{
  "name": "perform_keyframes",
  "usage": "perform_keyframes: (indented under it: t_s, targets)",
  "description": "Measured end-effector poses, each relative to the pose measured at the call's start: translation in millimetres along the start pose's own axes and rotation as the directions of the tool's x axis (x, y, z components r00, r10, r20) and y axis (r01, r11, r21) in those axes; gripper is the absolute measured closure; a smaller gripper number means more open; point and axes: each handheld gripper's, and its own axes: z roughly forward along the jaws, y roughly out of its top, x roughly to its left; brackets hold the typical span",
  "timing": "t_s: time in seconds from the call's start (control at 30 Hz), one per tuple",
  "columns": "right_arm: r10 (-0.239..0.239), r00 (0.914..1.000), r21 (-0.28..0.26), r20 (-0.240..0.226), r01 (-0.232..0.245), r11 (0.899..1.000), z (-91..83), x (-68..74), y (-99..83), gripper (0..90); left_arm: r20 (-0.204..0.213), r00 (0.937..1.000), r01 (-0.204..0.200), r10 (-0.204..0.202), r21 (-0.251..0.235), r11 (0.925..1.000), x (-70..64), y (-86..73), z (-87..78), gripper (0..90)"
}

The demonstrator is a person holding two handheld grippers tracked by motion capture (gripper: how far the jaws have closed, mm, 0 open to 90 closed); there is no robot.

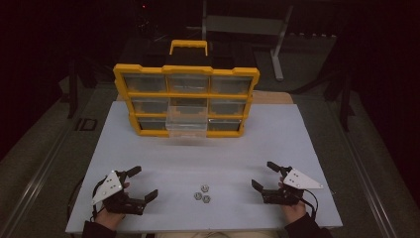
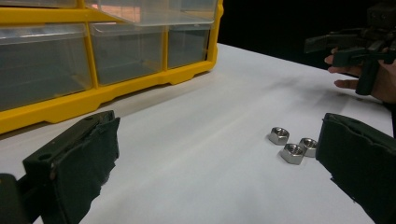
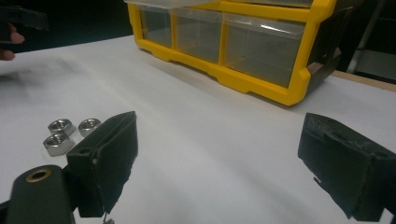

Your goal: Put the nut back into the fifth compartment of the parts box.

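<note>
Three steel nuts [image 1: 202, 193] lie clustered flat, holes up, on the white bench [image 1: 237, 148], well in front of a yellow drawer cabinet [image 1: 186, 99] whose middle clear drawer [image 1: 186, 120] juts out. Left tongs [image 1: 141, 184] and right tongs [image 1: 262, 175] flank the nuts, both spread wide and grasping nothing; bare bench lies between them and the nuts.
</note>
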Motion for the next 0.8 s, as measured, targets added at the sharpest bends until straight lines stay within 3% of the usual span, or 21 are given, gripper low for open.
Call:
perform_keyframes:
  t_s: [0.53,0.8]
  targets:
    - [0.001,1.0000,-0.006,-0.001,-0.001,1.000,-4.6,-1.8,0.3,12.2,-0.015,0.9998,-0.011,0.011,0.040,0.9991,-2.0,1.4,2.1,0.0]
    - [-0.008,1.0000,-0.004,-0.002,0.008,1.000,-3.7,-1.3,0.7,12.2,-0.019,0.9998,-0.010,0.010,0.021,0.9997,-2.0,4.9,-0.5,0.0]
